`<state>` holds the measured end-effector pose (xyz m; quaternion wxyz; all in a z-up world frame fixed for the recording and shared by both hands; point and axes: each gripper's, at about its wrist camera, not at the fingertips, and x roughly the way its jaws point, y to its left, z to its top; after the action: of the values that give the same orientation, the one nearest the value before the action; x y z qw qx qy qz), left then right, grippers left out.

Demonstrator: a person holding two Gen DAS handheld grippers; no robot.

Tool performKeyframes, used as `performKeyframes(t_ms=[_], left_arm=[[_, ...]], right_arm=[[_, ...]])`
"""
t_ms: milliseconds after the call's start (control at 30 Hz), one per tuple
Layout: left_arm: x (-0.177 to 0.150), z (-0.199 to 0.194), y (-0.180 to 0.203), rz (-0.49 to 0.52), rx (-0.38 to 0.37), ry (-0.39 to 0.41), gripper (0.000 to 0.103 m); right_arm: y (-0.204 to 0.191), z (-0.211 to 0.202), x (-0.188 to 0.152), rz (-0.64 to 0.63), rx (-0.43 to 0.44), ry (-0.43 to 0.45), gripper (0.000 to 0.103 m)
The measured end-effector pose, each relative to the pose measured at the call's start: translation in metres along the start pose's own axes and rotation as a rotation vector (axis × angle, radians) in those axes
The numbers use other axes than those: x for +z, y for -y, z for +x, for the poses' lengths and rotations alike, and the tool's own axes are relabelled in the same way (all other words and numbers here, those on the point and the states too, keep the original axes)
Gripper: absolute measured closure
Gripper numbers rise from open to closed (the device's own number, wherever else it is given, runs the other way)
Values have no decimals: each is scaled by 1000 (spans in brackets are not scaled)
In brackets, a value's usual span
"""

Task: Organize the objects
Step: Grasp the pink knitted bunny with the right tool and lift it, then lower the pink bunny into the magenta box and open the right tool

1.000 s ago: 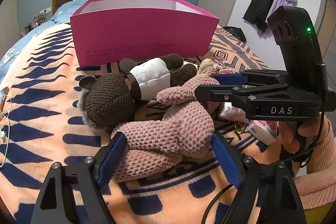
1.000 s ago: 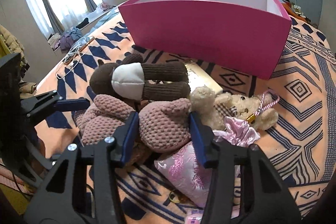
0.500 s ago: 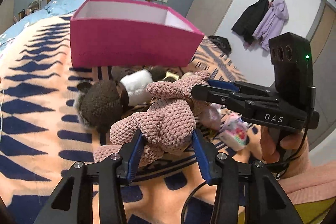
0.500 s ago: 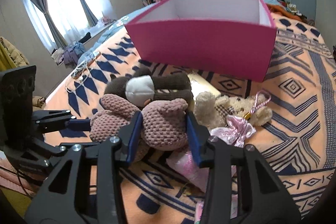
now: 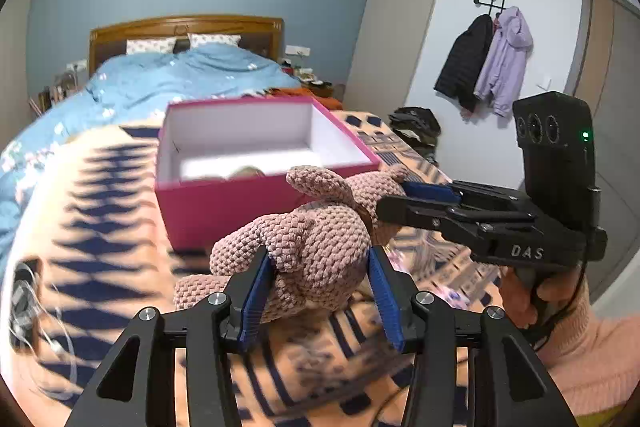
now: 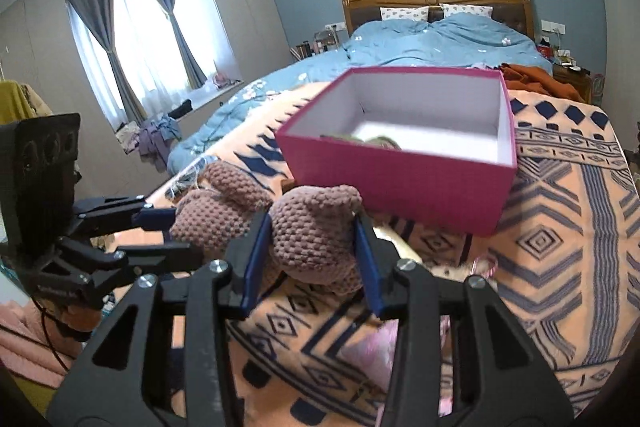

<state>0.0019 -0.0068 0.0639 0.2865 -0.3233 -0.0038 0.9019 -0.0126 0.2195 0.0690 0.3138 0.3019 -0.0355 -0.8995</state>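
Note:
A pink knitted plush (image 5: 316, 227) hangs above the patterned blanket, held from both ends. My left gripper (image 5: 318, 259) has its blue pads pressed on the body, and its jaws are opening slightly. My right gripper (image 6: 311, 227) is shut on the other end of the plush (image 6: 316, 207). In the left wrist view the right gripper (image 5: 394, 201) reaches in from the right. In the right wrist view the left gripper (image 6: 172, 233) comes in from the left. Behind the plush stands an open pink box (image 5: 224, 215) (image 6: 400, 187) with a small pale item (image 6: 380, 141) inside.
A patterned orange and navy blanket (image 6: 560, 247) covers the bed, with a blue duvet (image 5: 180, 75) and a headboard beyond. A pink satin pouch (image 6: 376, 343) lies under my right gripper. White cables (image 5: 40, 331) lie at the left edge. A hand (image 5: 520, 303) holds the right gripper's handle.
Both grippers have risen and lifted the pink plush off the blanket. The left jaws closed onto it. The brown plush has dropped out of view, and the box's inside now shows.

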Motion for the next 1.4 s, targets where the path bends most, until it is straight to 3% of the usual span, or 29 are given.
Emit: performKeyframes(t_ms=[267, 567, 1000, 1400], left_arm=[[57, 11, -21, 37, 75, 72, 52], [97, 44, -46, 36, 126, 70, 50], [121, 107, -77, 2, 180, 6, 49], [122, 158, -107, -69, 210, -72, 49]], right_arm=[[3, 14, 47, -27, -12, 59, 59], [14, 40, 92, -57, -57, 98, 59], [48, 96, 109, -6, -117, 57, 58], [87, 149, 118, 107, -123, -25, 58]])
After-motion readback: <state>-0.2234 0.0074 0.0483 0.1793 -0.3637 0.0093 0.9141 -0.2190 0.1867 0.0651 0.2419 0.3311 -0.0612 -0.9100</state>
